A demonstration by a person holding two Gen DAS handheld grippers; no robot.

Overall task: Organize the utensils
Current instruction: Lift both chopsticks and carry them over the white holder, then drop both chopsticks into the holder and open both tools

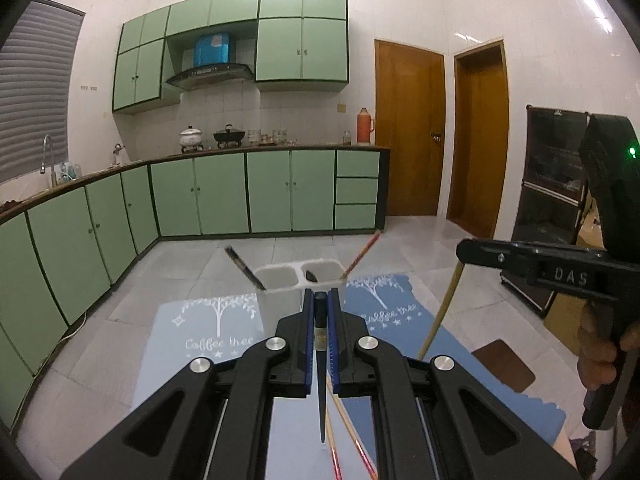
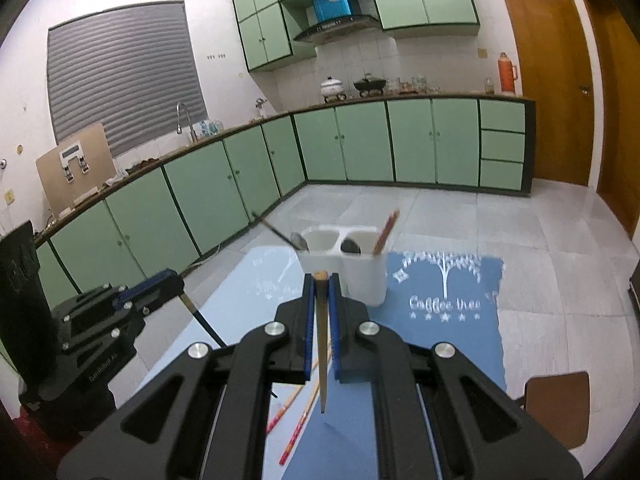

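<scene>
A white two-compartment utensil holder (image 1: 280,280) (image 2: 344,264) stands on the blue mats. It holds a dark-handled utensil (image 1: 244,268), a spoon (image 2: 350,246) and a red-tipped chopstick (image 1: 362,256) (image 2: 386,230). My left gripper (image 1: 320,300) is shut on a dark chopstick (image 1: 320,344), just before the holder. My right gripper (image 2: 320,280) is shut on a tan wooden chopstick (image 2: 322,340), also near the holder. Two red-tipped chopsticks (image 2: 298,420) lie on the mat below.
Blue "Coffee tree" mats (image 2: 444,304) cover the table. A brown coaster (image 2: 556,404) lies at the right. Green kitchen cabinets (image 1: 224,192), a counter and wooden doors (image 1: 408,128) stand behind. The other gripper shows at the right of the left wrist view (image 1: 560,268).
</scene>
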